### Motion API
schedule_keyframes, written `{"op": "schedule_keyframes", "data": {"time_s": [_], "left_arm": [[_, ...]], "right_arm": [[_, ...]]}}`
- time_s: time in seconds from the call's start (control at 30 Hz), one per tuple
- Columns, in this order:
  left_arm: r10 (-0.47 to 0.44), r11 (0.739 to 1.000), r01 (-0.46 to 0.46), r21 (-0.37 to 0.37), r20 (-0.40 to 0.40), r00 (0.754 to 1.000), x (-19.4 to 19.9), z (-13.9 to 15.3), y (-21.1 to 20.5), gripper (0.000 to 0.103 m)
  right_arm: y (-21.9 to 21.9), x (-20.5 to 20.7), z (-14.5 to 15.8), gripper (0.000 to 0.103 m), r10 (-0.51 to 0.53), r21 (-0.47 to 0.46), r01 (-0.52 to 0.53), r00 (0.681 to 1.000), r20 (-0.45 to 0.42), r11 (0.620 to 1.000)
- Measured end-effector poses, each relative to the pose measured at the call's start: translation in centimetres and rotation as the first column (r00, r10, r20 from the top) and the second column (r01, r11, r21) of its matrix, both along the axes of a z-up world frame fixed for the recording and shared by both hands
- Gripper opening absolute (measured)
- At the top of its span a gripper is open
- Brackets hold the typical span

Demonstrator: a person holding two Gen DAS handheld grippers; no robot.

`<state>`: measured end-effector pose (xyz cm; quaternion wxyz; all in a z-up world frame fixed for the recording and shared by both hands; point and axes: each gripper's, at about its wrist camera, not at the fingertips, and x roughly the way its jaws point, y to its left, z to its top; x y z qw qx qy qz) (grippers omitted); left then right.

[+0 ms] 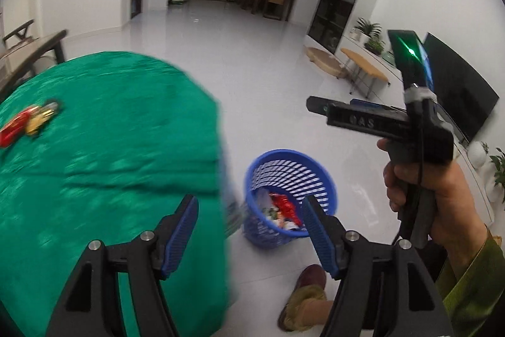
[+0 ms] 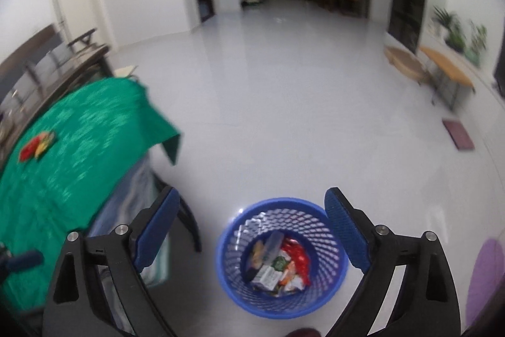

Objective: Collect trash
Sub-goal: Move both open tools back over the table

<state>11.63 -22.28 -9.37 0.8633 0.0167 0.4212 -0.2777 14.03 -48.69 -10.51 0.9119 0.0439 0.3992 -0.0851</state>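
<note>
Risk lies in the next reach. Both tongs are released and carry nothing: left tongs (image 1: 249, 229) hang over the bench edge, right tongs (image 2: 252, 229) above the blue basket (image 2: 334, 245), which holds wrappers. Remaining wrappers (image 1: 26, 122) lie far across the green cloth (image 1: 126, 147). Dragging them could bunch the cloth; a loose pinch could spill them onto the floor.

The left gripper (image 1: 249, 231) hangs with its blue fingers (image 1: 181, 234) spread wide and nothing between them. Past them a blue basket (image 1: 315, 169) stands on the white floor (image 1: 252, 84), with wrappers (image 1: 284, 207) inside. A green cloth (image 1: 110, 147) covers the table at left, with red and yellow wrappers (image 1: 26, 123) on it. At right, a hand (image 1: 432, 191) holds the right gripper (image 1: 318, 103); its fingers are hard to make out.
</note>
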Motion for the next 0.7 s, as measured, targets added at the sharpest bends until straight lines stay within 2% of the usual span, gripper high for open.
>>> {"op": "schedule_keyframes", "data": {"time_s": [0.13, 0.17, 0.27, 0.33, 0.4, 0.47, 0.57, 0.63, 0.7], "left_arm": [[0.12, 0.992, -0.12, 0.028, 0.021, 0.993, -0.1, 0.1, 7.6, 0.069], [0.149, 0.988, -0.15, 0.038, 0.02, 0.989, 0.1, 0.1, 9.4, 0.069], [0.24, 0.968, -0.242, 0.065, 0.035, 0.97, 1.5, 0.0, 15.0, 0.069], [0.313, 0.944, -0.319, 0.084, 0.07, 0.947, 3.3, 0.1, 19.0, 0.069], [0.359, 0.926, -0.368, 0.083, 0.107, 0.927, 4.6, 0.5, 22.0, 0.069], [0.393, 0.91, -0.408, 0.074, 0.154, 0.906, 7.6, 1.3, 24.7, 0.069], [0.39, 0.909, -0.408, 0.084, 0.177, 0.904, 11.9, 1.6, 27.1, 0.069], [0.359, 0.921, -0.378, 0.095, 0.175, 0.917, 14.7, 1.4, 28.0, 0.072], [0.306, 0.939, -0.323, 0.115, 0.147, 0.941, 17.2, 0.6, 28.0, 0.073]], "right_arm": [[9.7, -0.5, -0.2, 0.094, 0.205, -0.083, -0.201, 0.978, 0.035, 0.976], [11.7, -0.7, -0.3, 0.095, 0.237, -0.08, -0.233, 0.971, 0.04, 0.969], [18.2, -0.9, -0.9, 0.098, 0.338, 0.005, -0.338, 0.94, 0.042, 0.941], [22.3, -0.2, -1.5, 0.098, 0.4, 0.027, -0.4, 0.916, 0.016, 0.916], [26.9, 1.0, -2.3, 0.098, 0.458, 0.012, -0.458, 0.889, -0.019, 0.889], [30.0, 2.3, -3.2, 0.098, 0.501, -0.001, -0.502, 0.864, -0.053, 0.865], [33.4, 3.6, -5.3, 0.098, 0.544, -0.035, -0.551, 0.831, -0.115, 0.834], [34.2, 4.2, -6.9, 0.098, 0.547, -0.049, -0.56, 0.822, -0.158, 0.827], [34.3, 4.2, -7.1, 0.099, 0.543, -0.04, -0.554, 0.826, -0.151, 0.832]]}}
